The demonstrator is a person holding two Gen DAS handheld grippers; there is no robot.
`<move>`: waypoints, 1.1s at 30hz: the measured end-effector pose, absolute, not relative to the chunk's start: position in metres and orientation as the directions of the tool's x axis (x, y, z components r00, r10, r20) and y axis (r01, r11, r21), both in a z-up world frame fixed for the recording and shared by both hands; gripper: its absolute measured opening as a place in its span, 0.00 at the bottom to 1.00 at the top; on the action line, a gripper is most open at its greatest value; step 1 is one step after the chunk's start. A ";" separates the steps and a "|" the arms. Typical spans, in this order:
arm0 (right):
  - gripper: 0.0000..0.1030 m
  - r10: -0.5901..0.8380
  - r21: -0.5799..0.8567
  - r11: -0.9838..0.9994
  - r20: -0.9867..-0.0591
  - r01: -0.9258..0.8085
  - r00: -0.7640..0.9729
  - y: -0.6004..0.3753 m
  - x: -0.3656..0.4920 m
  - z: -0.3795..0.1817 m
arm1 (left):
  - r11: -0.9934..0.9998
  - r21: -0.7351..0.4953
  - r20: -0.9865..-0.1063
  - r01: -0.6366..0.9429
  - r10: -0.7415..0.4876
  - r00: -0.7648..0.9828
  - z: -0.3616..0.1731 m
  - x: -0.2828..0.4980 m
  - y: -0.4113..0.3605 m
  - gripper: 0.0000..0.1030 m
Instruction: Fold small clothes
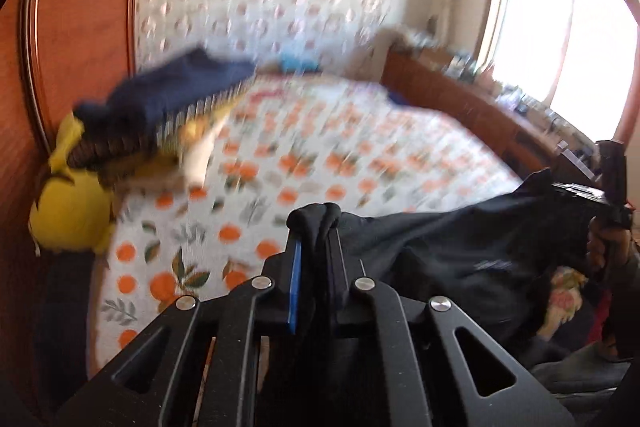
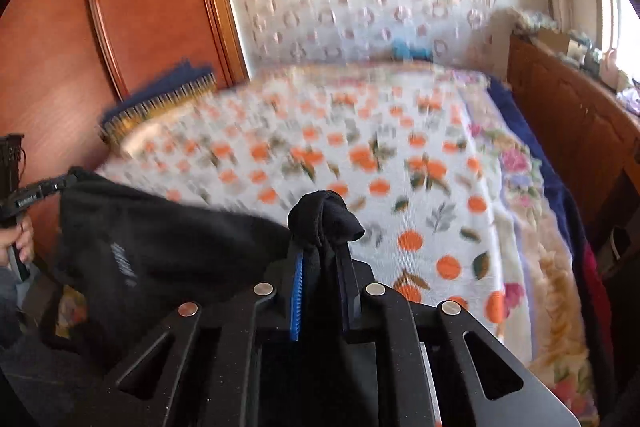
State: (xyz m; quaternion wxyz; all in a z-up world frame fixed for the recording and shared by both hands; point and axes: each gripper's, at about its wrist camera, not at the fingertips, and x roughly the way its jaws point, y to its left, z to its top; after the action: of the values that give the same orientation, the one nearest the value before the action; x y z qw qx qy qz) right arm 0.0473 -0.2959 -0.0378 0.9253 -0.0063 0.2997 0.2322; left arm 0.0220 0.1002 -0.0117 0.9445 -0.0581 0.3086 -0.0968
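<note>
A black garment [image 1: 460, 251] hangs stretched between my two grippers above the near edge of the bed. My left gripper [image 1: 316, 223] is shut on one bunched corner of it. My right gripper [image 2: 322, 219] is shut on the other corner, and the black garment [image 2: 152, 251] runs off to the left in that view. The right gripper also shows at the right edge of the left wrist view [image 1: 612, 187], and the left gripper at the left edge of the right wrist view [image 2: 24, 195]. Both views are blurred by motion.
The bed has an orange-print cover [image 1: 304, 163] [image 2: 360, 163]. A stack of clothes [image 1: 160, 115] with a navy piece on top lies at its far left by a yellow plush [image 1: 68, 211]. A wooden wardrobe [image 2: 140, 7] stands left, a wooden sideboard [image 2: 568, 115] right.
</note>
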 end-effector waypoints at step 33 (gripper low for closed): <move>0.32 0.112 -0.157 0.956 -0.585 -0.248 0.803 -0.238 0.189 0.006 | 0.997 -0.033 -0.580 0.069 -0.075 0.811 -0.014 0.225 0.098 0.43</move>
State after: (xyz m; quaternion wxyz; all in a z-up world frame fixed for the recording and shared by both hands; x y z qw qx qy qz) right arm 0.1892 -0.2382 0.0056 0.9426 -0.1137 0.2990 0.0954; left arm 0.2250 0.0985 -0.0137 0.9517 -0.0054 0.3048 -0.0379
